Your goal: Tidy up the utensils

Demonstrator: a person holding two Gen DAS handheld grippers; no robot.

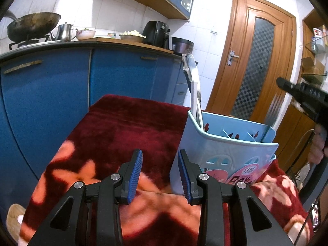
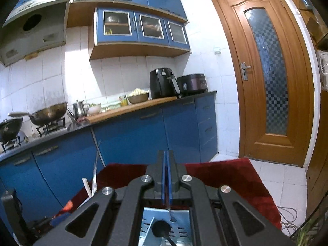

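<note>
Left gripper (image 1: pixel 160 176) parted and empty, blue holder (image 1: pixel 223 149) at two o'clock, right gripper (image 2: pixel 166 176) clenched on a thin utensil (image 2: pixel 171 213) over it

Partly hidden pink lettering "Bay" stands on the blue utensil basket (image 1: pixel 223 149).

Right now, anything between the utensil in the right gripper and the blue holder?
Nothing visible. The right gripper holds the thin metal utensil above an open compartment of the holder; a black round-headed utensil already sits there, beside the tip.
</note>
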